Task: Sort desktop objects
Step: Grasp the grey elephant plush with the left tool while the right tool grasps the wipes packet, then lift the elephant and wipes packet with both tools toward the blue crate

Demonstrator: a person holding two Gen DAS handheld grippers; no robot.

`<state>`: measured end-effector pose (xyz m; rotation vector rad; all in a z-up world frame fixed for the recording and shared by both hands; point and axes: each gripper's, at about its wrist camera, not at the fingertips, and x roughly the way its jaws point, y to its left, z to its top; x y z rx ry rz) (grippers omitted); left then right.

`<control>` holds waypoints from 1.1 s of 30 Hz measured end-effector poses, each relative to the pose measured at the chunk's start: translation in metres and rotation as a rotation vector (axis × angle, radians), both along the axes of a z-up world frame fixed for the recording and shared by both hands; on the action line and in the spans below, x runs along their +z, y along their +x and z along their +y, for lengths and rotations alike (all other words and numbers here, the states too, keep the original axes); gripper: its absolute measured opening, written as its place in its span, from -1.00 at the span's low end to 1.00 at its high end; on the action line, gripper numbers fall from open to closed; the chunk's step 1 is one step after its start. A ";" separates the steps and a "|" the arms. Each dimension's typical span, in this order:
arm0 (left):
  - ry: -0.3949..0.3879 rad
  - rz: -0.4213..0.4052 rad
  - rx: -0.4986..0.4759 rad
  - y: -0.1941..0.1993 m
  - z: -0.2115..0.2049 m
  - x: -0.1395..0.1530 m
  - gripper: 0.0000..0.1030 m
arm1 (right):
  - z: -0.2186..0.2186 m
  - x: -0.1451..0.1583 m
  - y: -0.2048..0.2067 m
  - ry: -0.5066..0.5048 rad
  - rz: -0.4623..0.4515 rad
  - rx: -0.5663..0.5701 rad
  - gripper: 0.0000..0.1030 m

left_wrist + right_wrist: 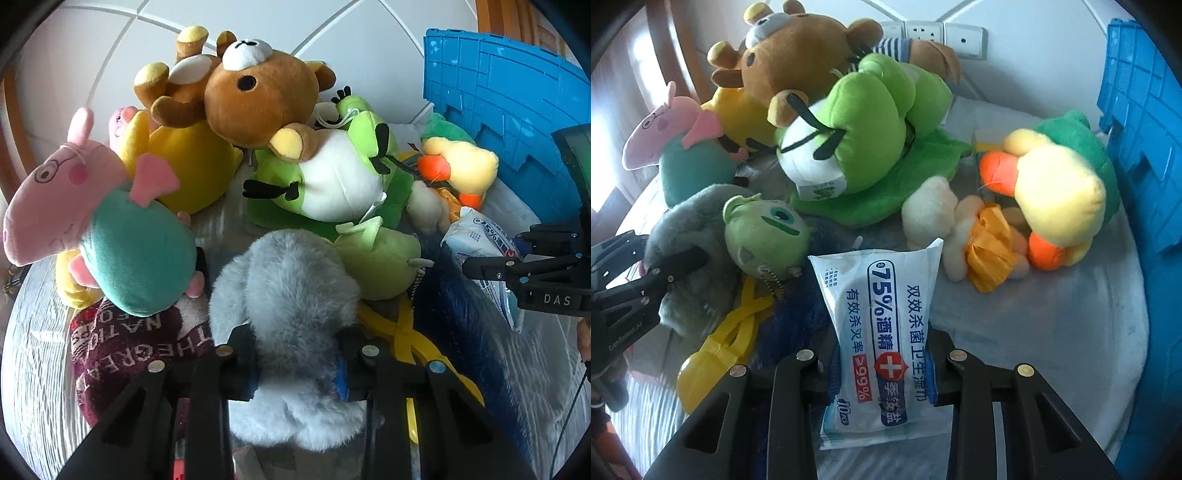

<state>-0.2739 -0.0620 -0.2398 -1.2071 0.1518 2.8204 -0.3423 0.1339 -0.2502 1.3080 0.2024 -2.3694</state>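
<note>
The grey furry plush [295, 295] sits squeezed between the pads of the left claw [297, 373], its fur bulging above and below the fingers. The wet-wipe pack [879, 332] is likewise pinched across its lower half by the right claw [882, 380], the pack standing up and away from the fingers.

Just beyond the left claw lies a small green one-eyed monster toy [376, 258], touching the grey plush, with yellow plastic tongs [724, 343] just beside it toward the right claw. Farther out from both claws sit the green frog plush [332, 177], the brown bear [258, 96], the pink pig plush [74, 206] and, ahead-right of the right claw, the yellow duck [1060, 195]. A blue crate [1137, 129] stands at the far right, beyond the duck.

As for progress, sorting looks barely begun: two items are gripped, nothing visible lies inside the crate, and nearly the whole heap remains on the counter [1052, 325] to be separated.
</note>
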 end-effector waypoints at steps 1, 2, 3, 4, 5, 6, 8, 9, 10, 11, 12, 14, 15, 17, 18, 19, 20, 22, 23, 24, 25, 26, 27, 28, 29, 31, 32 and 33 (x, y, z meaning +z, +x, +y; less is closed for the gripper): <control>0.002 0.008 -0.002 0.002 0.000 0.002 -0.44 | 0.001 0.002 0.002 -0.002 0.008 -0.002 -0.38; 0.002 0.013 -0.005 0.003 0.001 0.003 -0.44 | 0.000 0.002 0.004 -0.005 0.014 -0.003 -0.38; 0.000 0.021 -0.010 0.005 0.001 0.005 -0.45 | -0.001 0.002 0.006 -0.007 0.020 -0.005 -0.38; -0.002 0.029 -0.015 0.007 0.002 0.007 -0.45 | -0.001 0.004 0.008 -0.009 0.025 -0.007 -0.39; 0.002 0.033 -0.018 0.008 0.001 0.009 -0.45 | -0.002 0.006 0.009 -0.011 0.030 -0.008 -0.39; 0.005 0.037 -0.022 0.009 0.001 0.012 -0.45 | -0.003 0.008 0.011 -0.013 0.035 -0.008 -0.39; 0.009 0.048 -0.027 0.013 0.002 0.018 -0.45 | -0.002 0.014 0.015 -0.023 0.046 -0.012 -0.39; 0.008 0.056 -0.033 0.015 0.002 0.022 -0.45 | -0.001 0.018 0.017 -0.029 0.052 -0.014 -0.39; 0.007 0.063 -0.036 0.018 0.002 0.026 -0.45 | 0.000 0.023 0.018 -0.035 0.059 -0.015 -0.39; 0.008 0.070 -0.038 0.020 0.002 0.029 -0.45 | -0.003 0.024 0.017 -0.040 0.066 -0.016 -0.39; 0.010 0.076 -0.039 0.022 0.002 0.033 -0.45 | -0.006 0.024 0.017 -0.046 0.072 -0.017 -0.39; 0.007 0.096 -0.039 0.026 0.001 0.043 -0.45 | -0.007 0.028 0.017 -0.055 0.082 -0.018 -0.39; 0.007 0.103 -0.039 0.028 0.000 0.048 -0.45 | -0.007 0.033 0.021 -0.060 0.088 -0.017 -0.39; 0.007 0.119 -0.039 0.032 -0.003 0.060 -0.45 | -0.005 0.043 0.028 -0.073 0.100 -0.015 -0.39; 0.004 0.128 -0.039 0.034 -0.004 0.065 -0.45 | -0.004 0.048 0.030 -0.081 0.107 -0.014 -0.39; 0.004 0.141 -0.042 0.036 -0.005 0.073 -0.45 | -0.004 0.054 0.032 -0.088 0.115 -0.015 -0.39; 0.003 0.151 -0.044 0.037 -0.005 0.079 -0.45 | -0.006 0.059 0.034 -0.095 0.124 -0.016 -0.39; -0.002 0.173 -0.054 0.040 -0.005 0.094 -0.45 | -0.007 0.071 0.040 -0.111 0.144 -0.020 -0.39; -0.005 0.184 -0.059 0.041 -0.005 0.100 -0.45 | -0.007 0.076 0.041 -0.117 0.150 -0.024 -0.39; -0.006 0.198 -0.066 0.042 -0.004 0.108 -0.45 | -0.007 0.082 0.045 -0.123 0.160 -0.028 -0.39; -0.007 0.213 -0.074 0.043 -0.004 0.116 -0.45 | -0.006 0.089 0.049 -0.129 0.169 -0.032 -0.39; -0.007 0.224 -0.080 0.044 -0.003 0.122 -0.45 | -0.006 0.096 0.053 -0.134 0.179 -0.036 -0.39; -0.005 0.235 -0.087 0.045 -0.002 0.128 -0.45 | -0.006 0.102 0.056 -0.139 0.189 -0.041 -0.39; -0.003 0.246 -0.094 0.046 -0.001 0.135 -0.45 | -0.005 0.110 0.061 -0.143 0.202 -0.045 -0.39; -0.002 0.257 -0.103 0.046 0.000 0.142 -0.45 | -0.004 0.118 0.066 -0.147 0.215 -0.052 -0.39; 0.003 0.275 -0.126 0.048 0.002 0.155 -0.45 | -0.002 0.132 0.074 -0.154 0.239 -0.064 -0.39; 0.005 0.284 -0.136 0.049 0.003 0.161 -0.45 | -0.001 0.139 0.078 -0.157 0.252 -0.071 -0.39; 0.005 0.297 -0.150 0.051 0.006 0.169 -0.45 | 0.000 0.148 0.083 -0.161 0.267 -0.078 -0.39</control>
